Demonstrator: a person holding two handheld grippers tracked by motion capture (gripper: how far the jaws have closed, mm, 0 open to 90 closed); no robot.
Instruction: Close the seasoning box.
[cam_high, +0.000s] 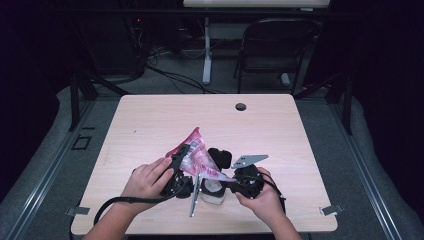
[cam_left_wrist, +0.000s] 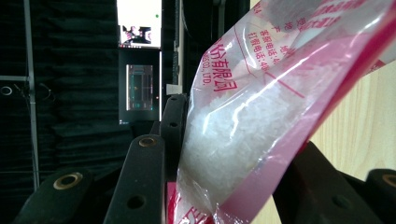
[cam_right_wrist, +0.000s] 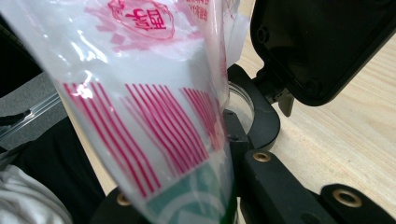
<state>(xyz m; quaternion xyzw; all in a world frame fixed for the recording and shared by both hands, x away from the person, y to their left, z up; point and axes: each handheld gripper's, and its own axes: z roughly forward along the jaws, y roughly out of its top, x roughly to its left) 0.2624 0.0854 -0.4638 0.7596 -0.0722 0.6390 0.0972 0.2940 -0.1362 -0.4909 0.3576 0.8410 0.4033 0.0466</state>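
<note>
Here, the right gripper view shows the bag's (cam_right_wrist: 140, 107) red stripes.

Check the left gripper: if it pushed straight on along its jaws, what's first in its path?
The plastic bag of white crystals: it already sits between the left gripper jaws. Past the bag, probably the wooden table, though depth there is unclear.

- A light wood-grain table (cam_high: 150, 125) fills the middle of the high view, with a round cable hole (cam_high: 241, 106) near its far edge, centre.
- A white container (cam_high: 212, 192) with a black open lid (cam_high: 220, 156) stands on it, lower centre.
- Metal clips (cam_high: 332, 209) sit at the lower corners.
</note>
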